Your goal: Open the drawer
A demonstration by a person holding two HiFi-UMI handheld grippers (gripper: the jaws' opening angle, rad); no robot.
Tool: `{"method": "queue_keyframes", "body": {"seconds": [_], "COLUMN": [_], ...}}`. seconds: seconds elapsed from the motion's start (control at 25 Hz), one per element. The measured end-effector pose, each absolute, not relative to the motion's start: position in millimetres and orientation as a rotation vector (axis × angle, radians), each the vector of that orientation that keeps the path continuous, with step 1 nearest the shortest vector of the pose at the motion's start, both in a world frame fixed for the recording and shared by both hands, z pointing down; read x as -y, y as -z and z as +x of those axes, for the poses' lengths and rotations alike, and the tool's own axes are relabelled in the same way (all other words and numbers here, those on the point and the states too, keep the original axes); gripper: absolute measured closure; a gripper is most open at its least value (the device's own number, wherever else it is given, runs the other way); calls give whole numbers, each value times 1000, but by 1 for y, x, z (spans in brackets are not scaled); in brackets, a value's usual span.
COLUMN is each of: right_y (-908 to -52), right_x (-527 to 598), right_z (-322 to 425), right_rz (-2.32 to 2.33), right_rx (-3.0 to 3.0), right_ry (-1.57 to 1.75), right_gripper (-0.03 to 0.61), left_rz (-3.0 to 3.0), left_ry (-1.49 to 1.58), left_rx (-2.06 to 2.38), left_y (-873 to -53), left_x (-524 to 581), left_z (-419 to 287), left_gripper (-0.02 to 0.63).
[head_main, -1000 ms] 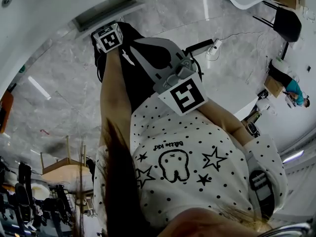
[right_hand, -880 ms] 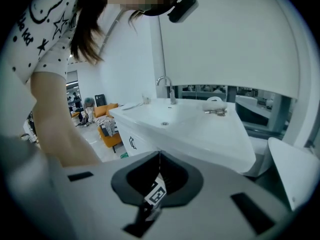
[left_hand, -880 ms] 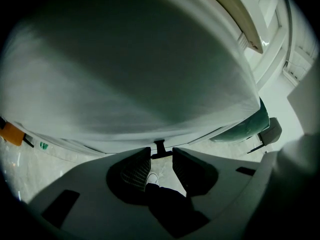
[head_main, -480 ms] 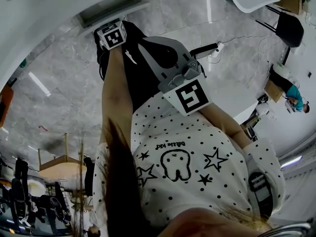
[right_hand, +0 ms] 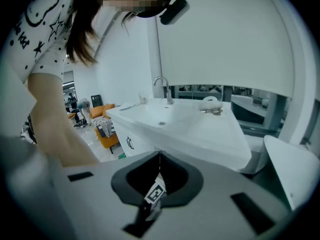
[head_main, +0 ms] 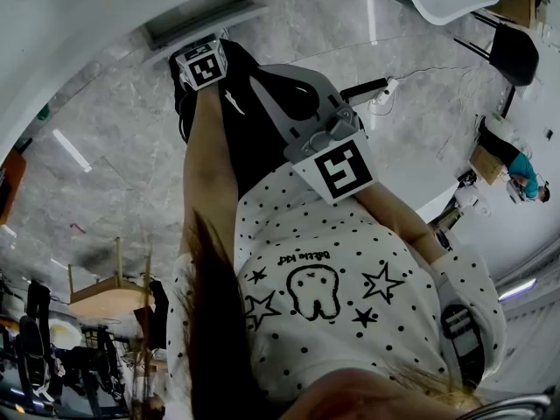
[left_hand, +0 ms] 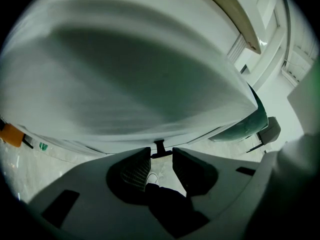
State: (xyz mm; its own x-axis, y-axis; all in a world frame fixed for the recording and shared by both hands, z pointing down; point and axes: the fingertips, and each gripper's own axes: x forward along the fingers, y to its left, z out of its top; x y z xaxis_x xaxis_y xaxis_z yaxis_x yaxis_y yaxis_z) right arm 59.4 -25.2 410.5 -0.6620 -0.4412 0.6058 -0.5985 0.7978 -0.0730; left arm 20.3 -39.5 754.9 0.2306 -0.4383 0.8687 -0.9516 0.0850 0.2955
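In the right gripper view a white sink cabinet stands ahead, its drawer front carrying a black handle. My right gripper is shut with nothing in it and stays well short of the cabinet. The left gripper's marker cube shows below its jaws. My left gripper is open and empty, pointing steeply down under a big white surface. A small black handle-like piece sits just beyond its tips. In the head view both marker cubes, left and right, hang in front of my dotted shirt.
A faucet stands on the sink top. An orange seat and clutter lie left of the cabinet. Marble floor spreads below, with a cable and socket strip and chairs farther off.
Both grippers hold their places. The head view has only drifted slightly.
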Motion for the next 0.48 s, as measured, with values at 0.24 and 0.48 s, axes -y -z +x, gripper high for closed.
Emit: {"method": "queue_keyframes", "body": {"seconds": [0.24,0.48], "right_y": [-411,-410], "right_x": [27,26], "right_z": [59,60], "right_rz": [758,766], "right_rx": [2406,2401], "right_ry": [-351,-358], "right_gripper": [565,566], "left_rz": [1541,1532], "left_ry": [-664,-649], "left_rx": [1367,1381], "left_y": [-752,-748], "left_x": [41,40], "left_z": [20,19], "left_gripper": [476,477]}}
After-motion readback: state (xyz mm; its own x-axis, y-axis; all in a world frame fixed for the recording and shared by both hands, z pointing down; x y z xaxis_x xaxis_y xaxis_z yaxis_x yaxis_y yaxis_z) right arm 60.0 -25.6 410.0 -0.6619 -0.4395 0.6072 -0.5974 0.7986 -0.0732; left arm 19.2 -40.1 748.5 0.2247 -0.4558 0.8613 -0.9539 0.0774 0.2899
